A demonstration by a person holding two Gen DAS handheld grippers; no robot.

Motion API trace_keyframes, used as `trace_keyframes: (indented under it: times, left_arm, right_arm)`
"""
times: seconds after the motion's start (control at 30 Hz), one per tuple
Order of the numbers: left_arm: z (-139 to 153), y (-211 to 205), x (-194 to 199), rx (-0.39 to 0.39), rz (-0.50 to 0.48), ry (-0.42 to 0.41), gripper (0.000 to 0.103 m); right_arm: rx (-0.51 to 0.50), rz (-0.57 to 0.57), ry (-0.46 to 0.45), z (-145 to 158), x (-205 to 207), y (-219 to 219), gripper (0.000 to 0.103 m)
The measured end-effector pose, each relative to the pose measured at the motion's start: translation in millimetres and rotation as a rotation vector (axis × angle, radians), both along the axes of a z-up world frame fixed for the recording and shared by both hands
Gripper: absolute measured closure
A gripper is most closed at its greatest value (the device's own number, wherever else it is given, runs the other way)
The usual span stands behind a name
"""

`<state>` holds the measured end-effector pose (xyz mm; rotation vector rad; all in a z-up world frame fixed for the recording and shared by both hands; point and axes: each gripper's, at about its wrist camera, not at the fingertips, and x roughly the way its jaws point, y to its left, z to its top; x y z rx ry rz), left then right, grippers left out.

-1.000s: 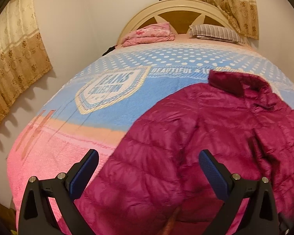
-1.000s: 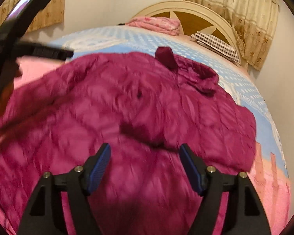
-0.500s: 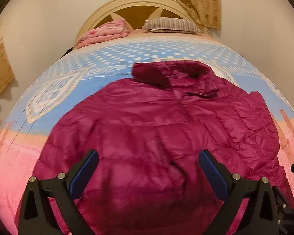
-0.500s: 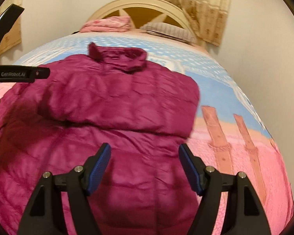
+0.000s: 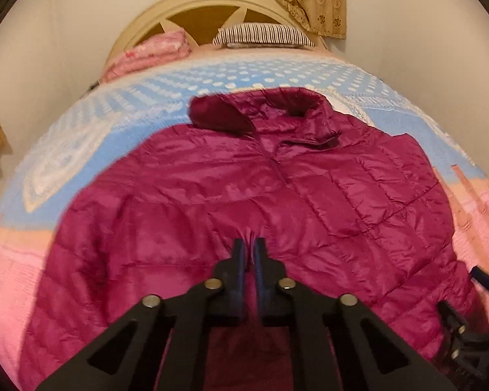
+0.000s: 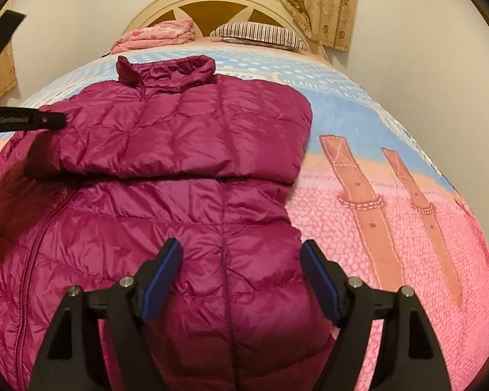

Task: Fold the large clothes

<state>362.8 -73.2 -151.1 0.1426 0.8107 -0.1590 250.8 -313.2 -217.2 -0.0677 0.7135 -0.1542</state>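
Observation:
A magenta quilted puffer jacket [image 5: 244, 179] lies spread on the bed, collar toward the headboard. In the right wrist view one sleeve is folded across the jacket's [image 6: 185, 137] chest. My left gripper [image 5: 247, 244] is shut, its tips pinching a puckered bit of the jacket's lower front. The right gripper [image 6: 241, 260] hangs over the jacket's lower right part; its jaws are opening, the fabric lies under the gap, and the pads do not press on it. The left gripper [image 6: 26, 120] shows at that view's left edge, and the right gripper [image 5: 472, 325] at the left wrist view's right edge.
The bed has a blue, white and pink patterned blanket [image 6: 391, 195]. At its head are a cream headboard [image 5: 212, 3], a folded pink quilt [image 5: 153, 52] and a striped pillow [image 5: 264, 34]. Walls and beige curtains [image 6: 322, 3] close in behind and on both sides.
The left jaws went from wide open to shut on the jacket. Both views swung from the side to face the jacket squarely; the right gripper moved toward the jacket's right edge.

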Motion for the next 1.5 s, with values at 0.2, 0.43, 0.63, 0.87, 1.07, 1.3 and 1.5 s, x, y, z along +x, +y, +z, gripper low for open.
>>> trace_keyframes:
  times: [0.2, 0.43, 0.63, 0.87, 1.07, 1.3, 1.5]
  left_arm:
    - [11, 28, -15, 0.019, 0.027, -0.038, 0.102]
    - [13, 32, -6, -0.12, 0.032, 0.044, 0.101]
    - [13, 23, -3, -0.222, -0.003, 0.061, 0.101]
    - [9, 6, -4, -0.228, -0.002, 0.068, 0.052]
    - [6, 3, 2, -0.249, 0.018, 0.064, 0.03]
    - [-12, -16, 16, -0.115, 0.012, 0.086, 0.034]
    - [-12, -18, 6, -0.118, -0.039, 0.063, 0.094]
  right_arm:
    - [0.024, -0.011, 0.018, -4, 3, -5, 0.019]
    - [-0.024, -0.022, 0.052, -8, 8, 1, 0.015]
    - [-0.026, -0.016, 0.046, -8, 5, 3, 0.015]
    - [0.003, -0.007, 0.05, -9, 7, 0, 0.015]
    - [0.011, -0.004, 0.05, -9, 6, -1, 0.015]
    - [0.005, -0.007, 0.046, -9, 6, 0, 0.015]
    - [0.011, -0.006, 0.045, -8, 6, 0, 0.015]
